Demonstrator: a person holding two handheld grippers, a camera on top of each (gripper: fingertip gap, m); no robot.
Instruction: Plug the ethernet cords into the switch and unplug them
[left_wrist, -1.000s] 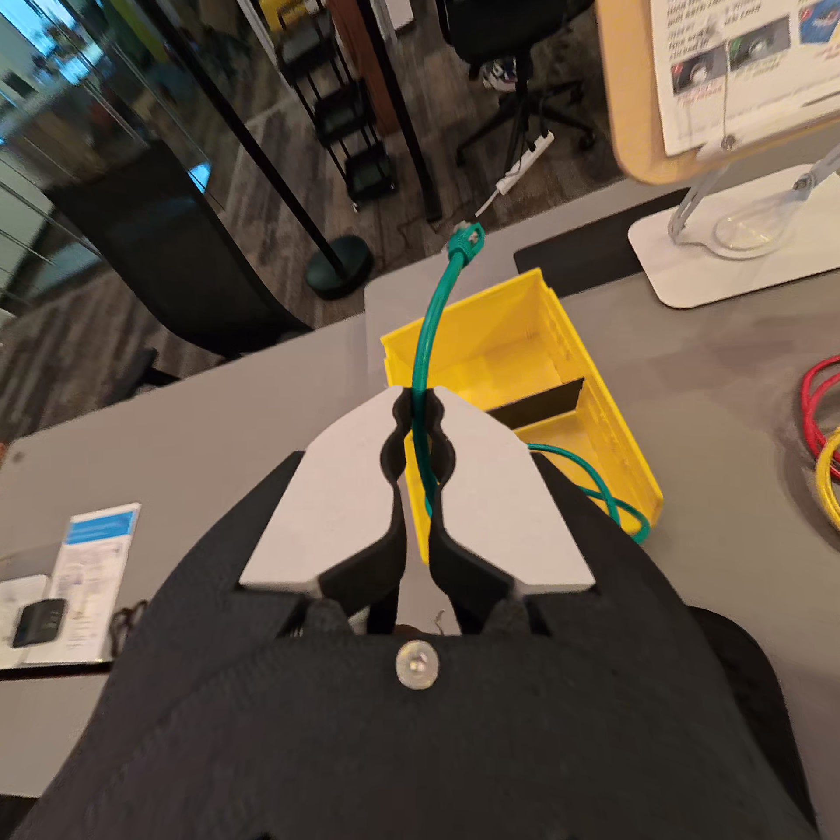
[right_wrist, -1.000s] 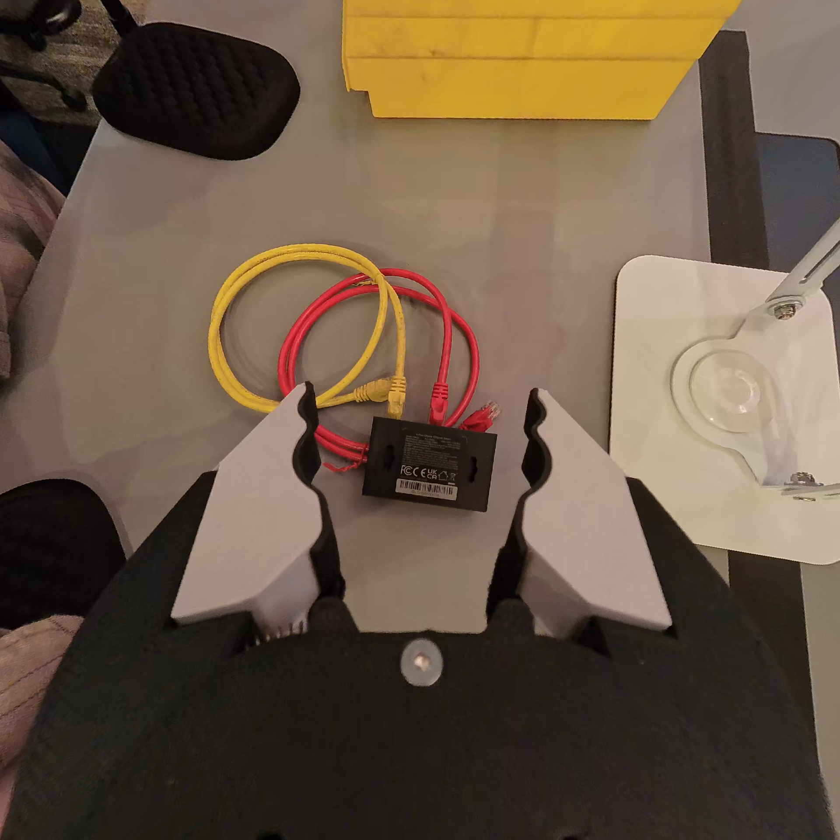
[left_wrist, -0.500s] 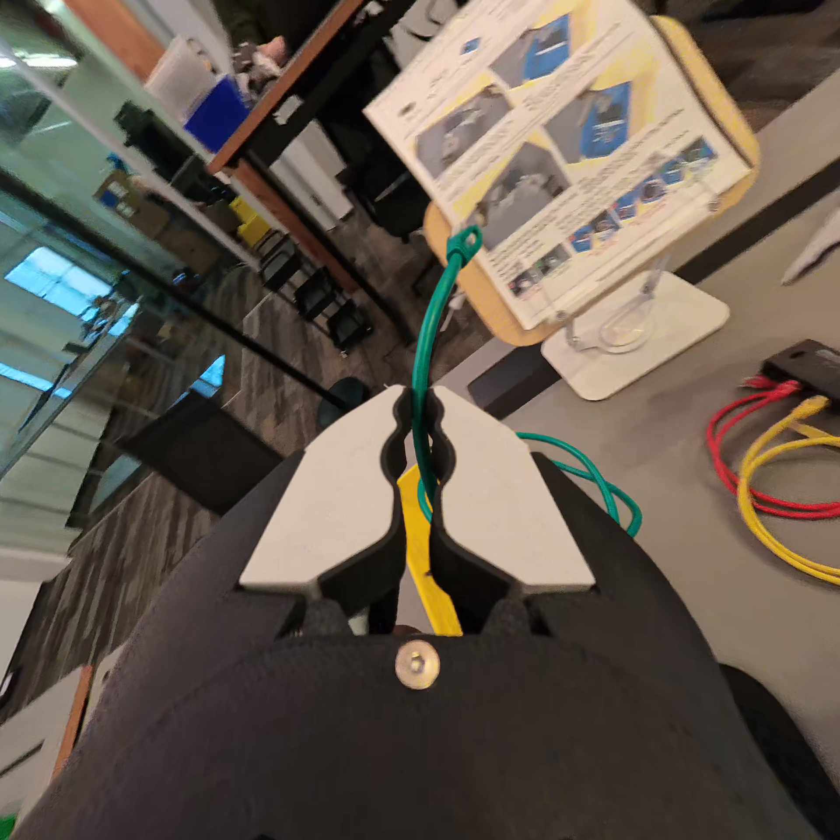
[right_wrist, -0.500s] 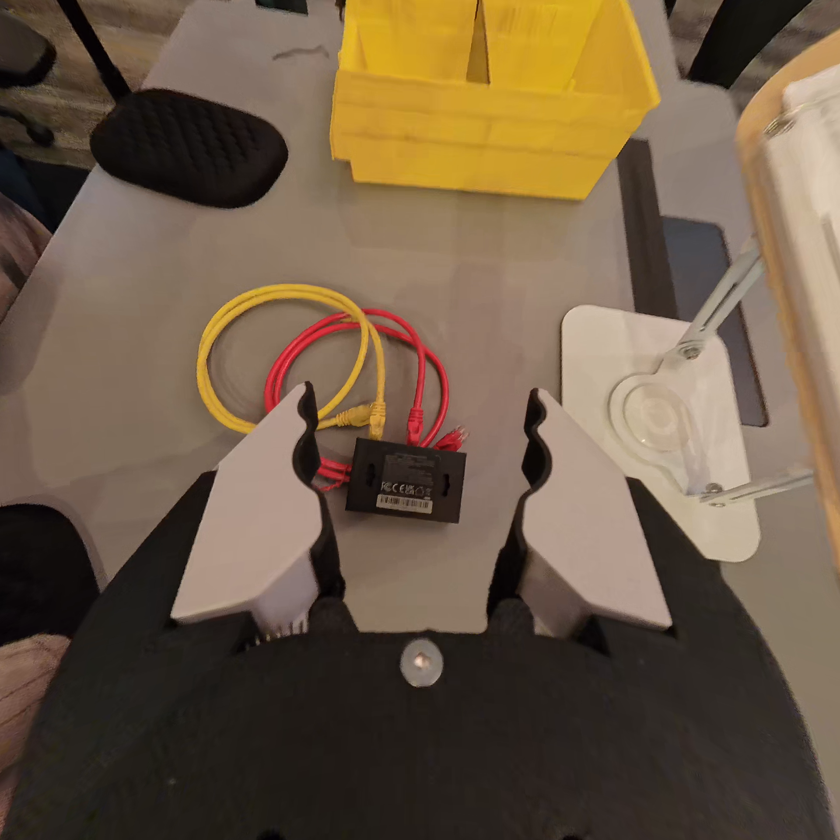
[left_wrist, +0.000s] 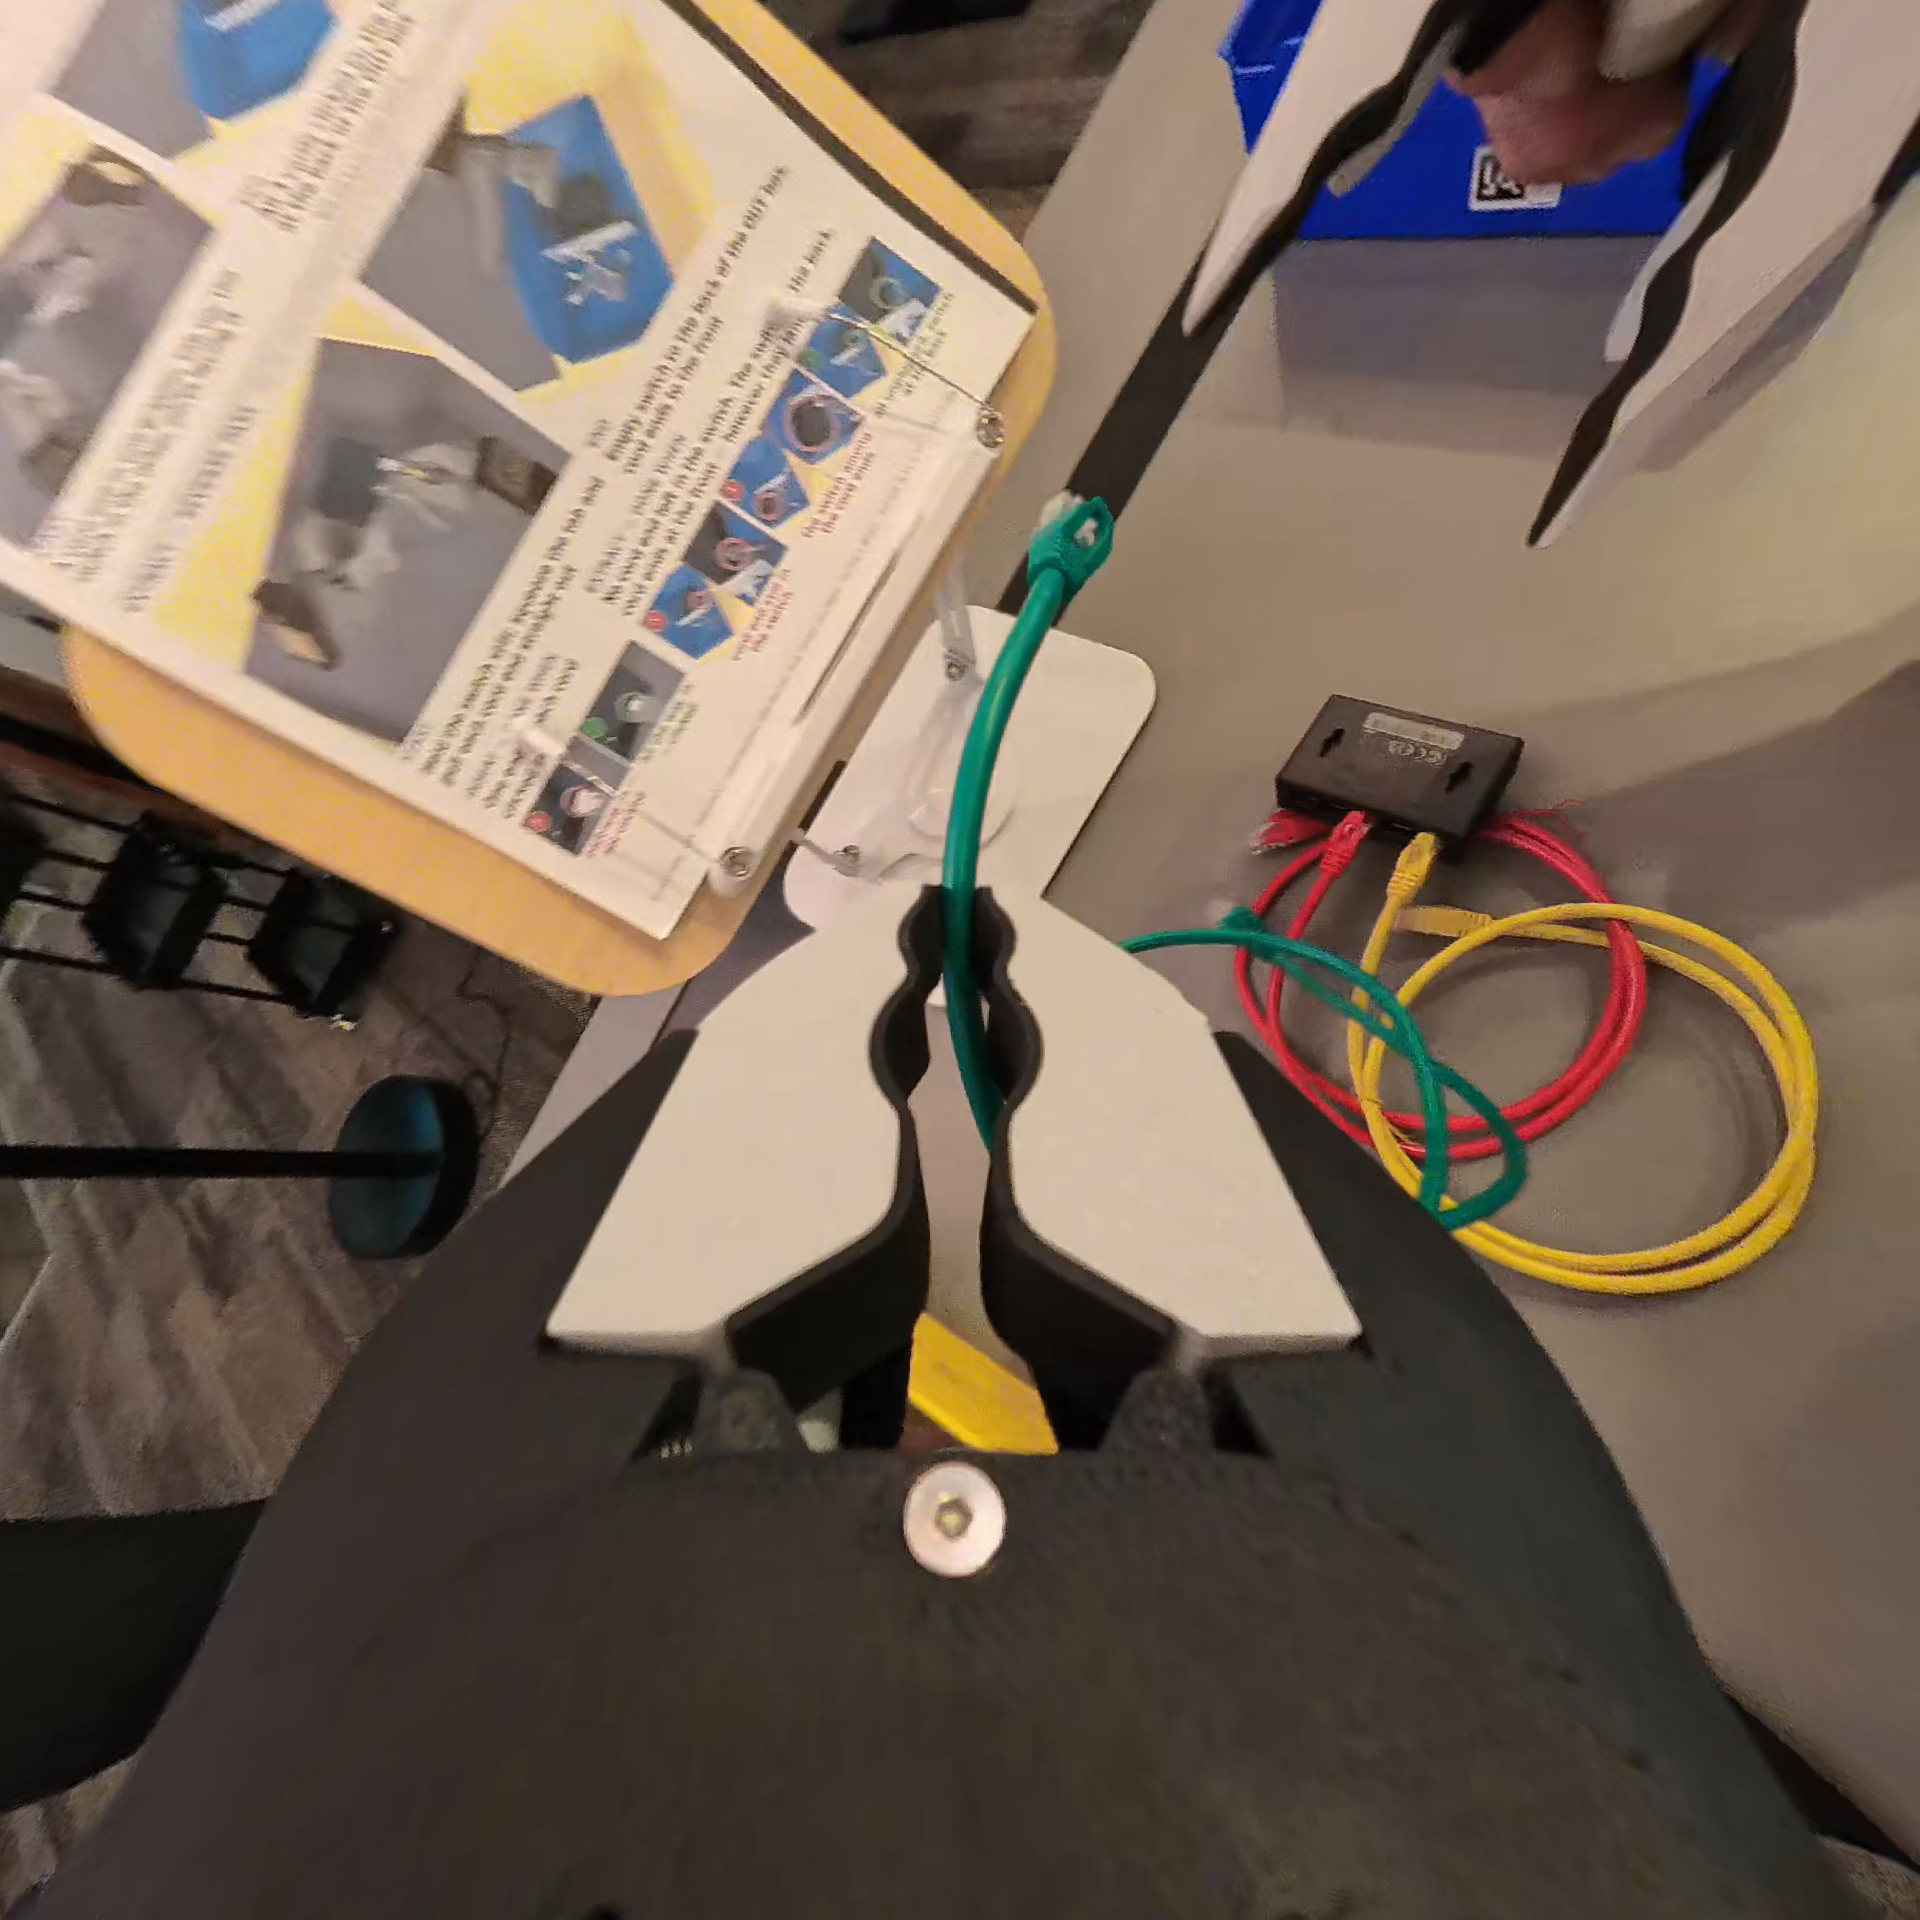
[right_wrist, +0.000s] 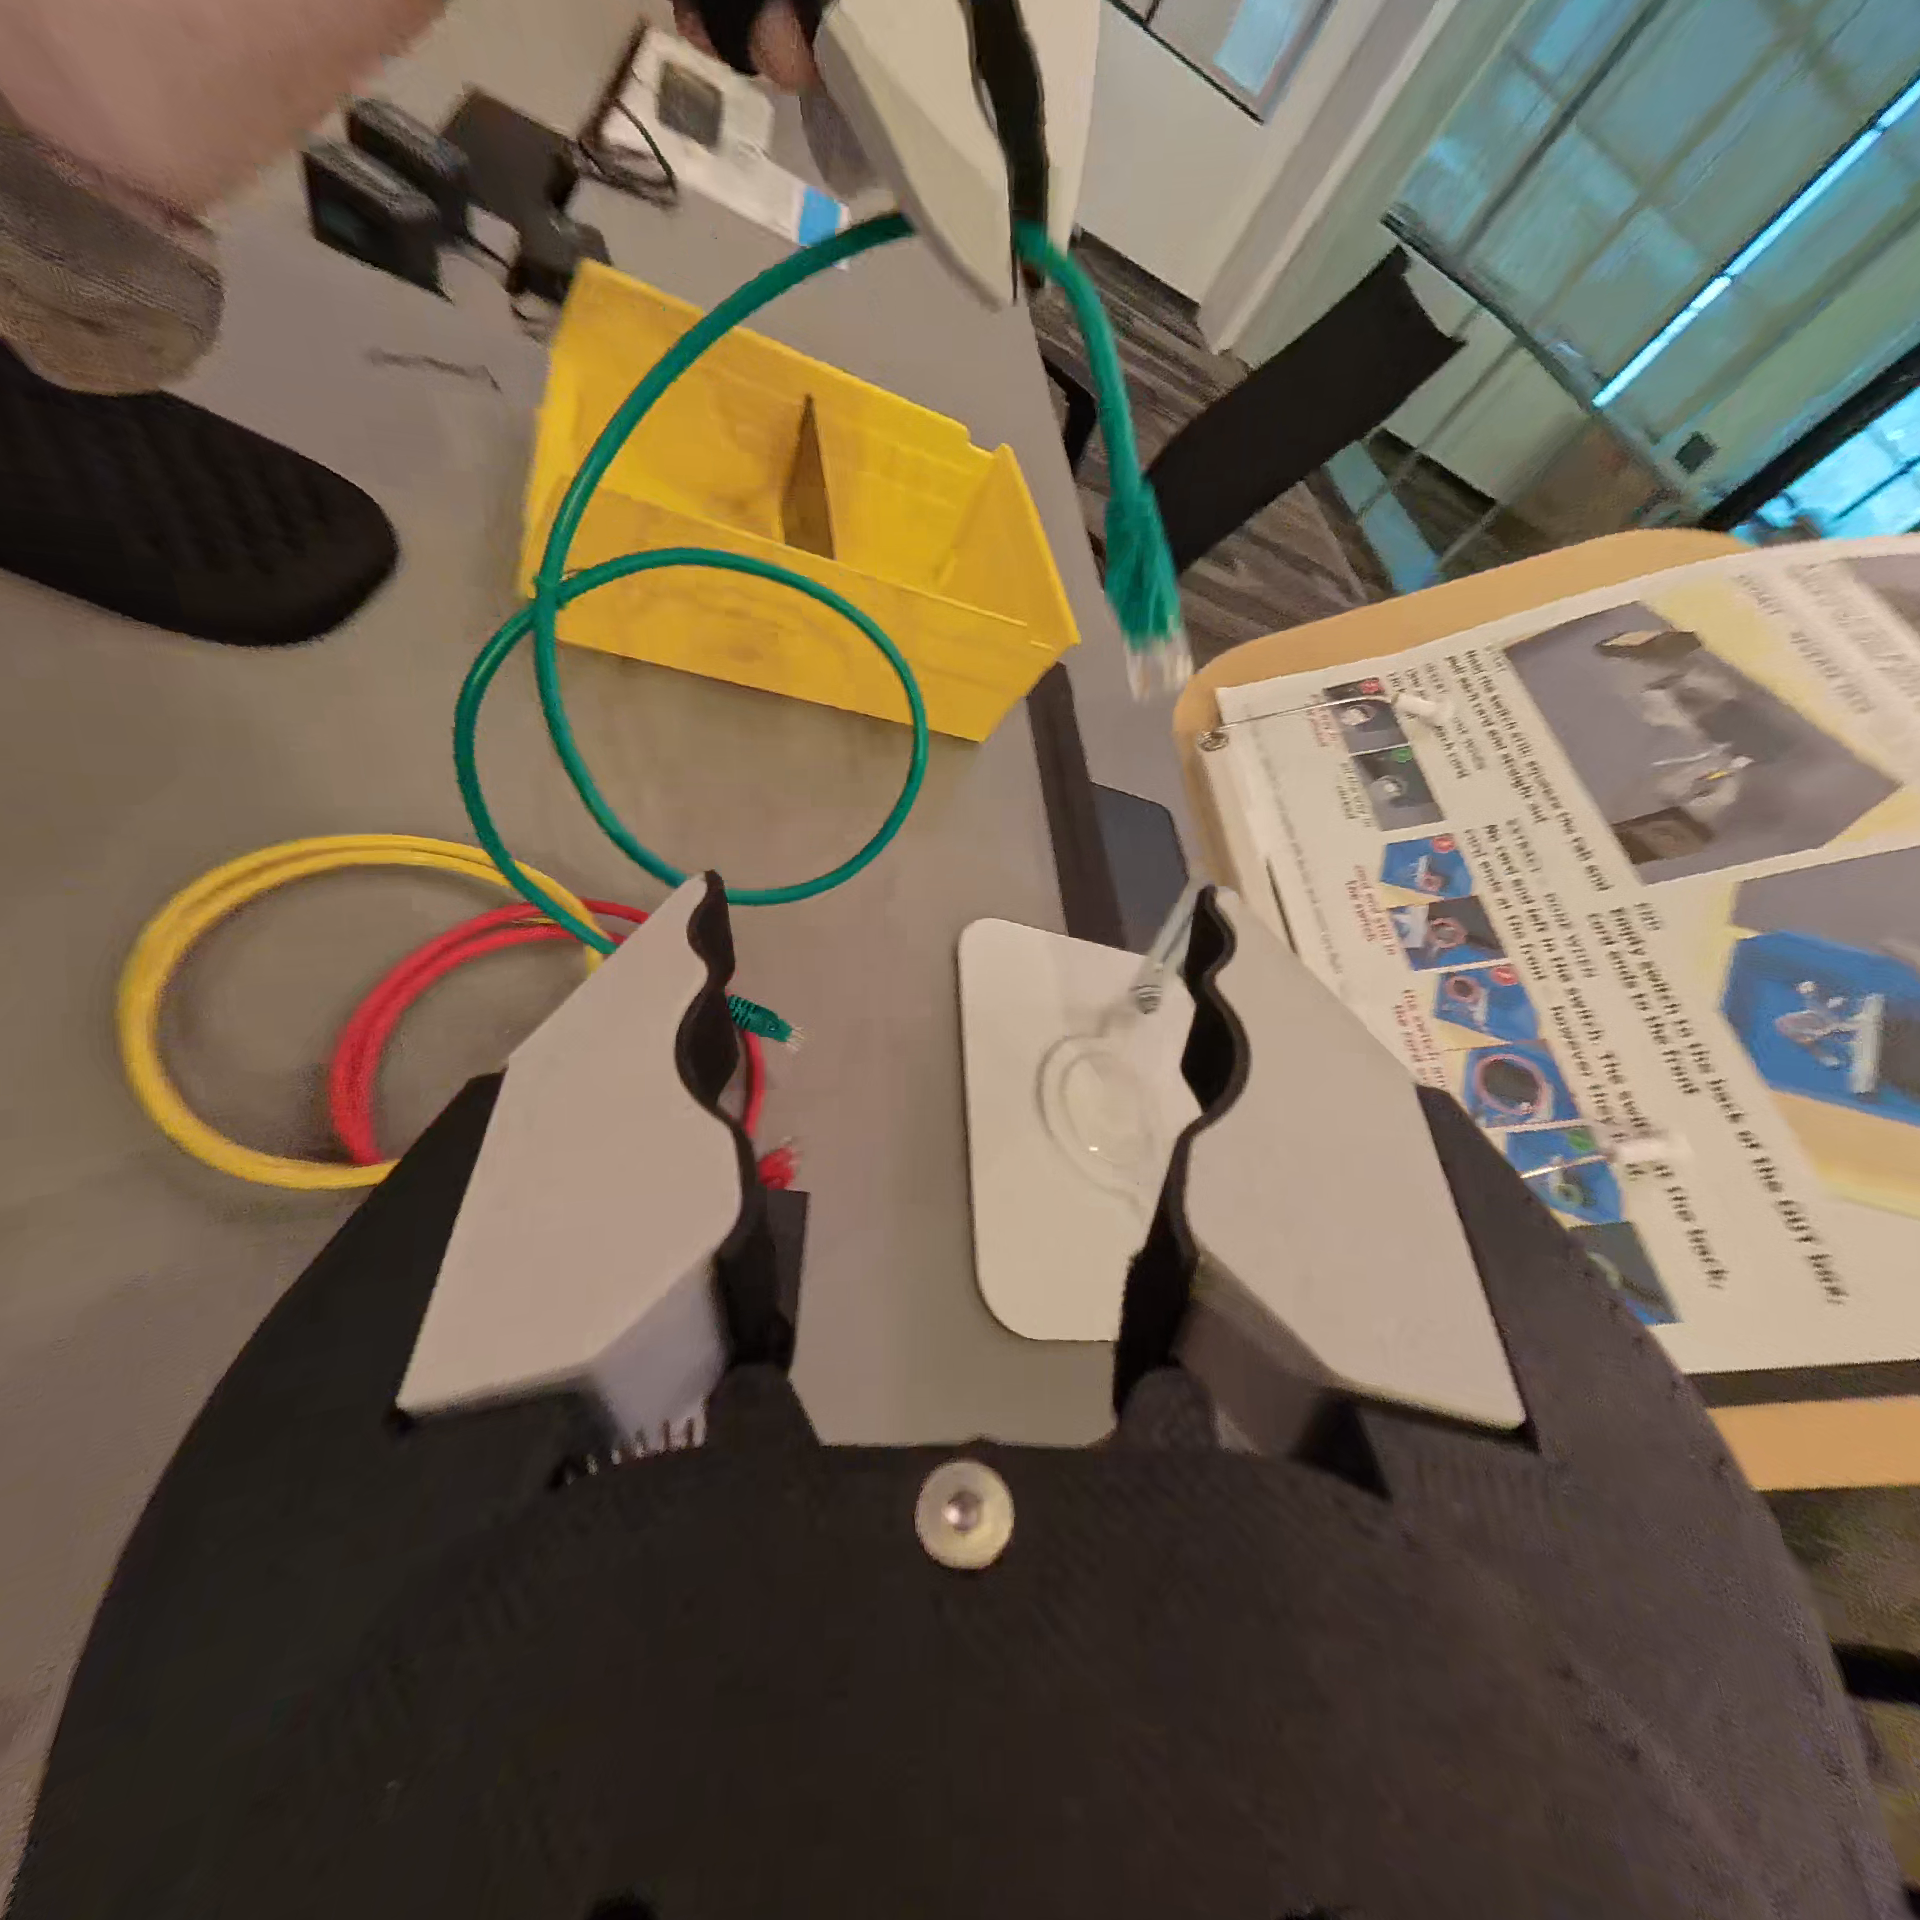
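Grey counter carries the black switch, its ports facing the coiled red cord and yellow cord; whether either is seated, I cannot tell. Left claw is pinched on the green cord a little behind its plug, leaving that end free to aim, I'd guess. Right claw hangs spread above the switch, likely ready to steady it. Yellow bin sits beyond.

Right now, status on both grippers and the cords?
Left gripper shut on green ethernet cord. Right gripper open, empty. Red and yellow cords at switch.
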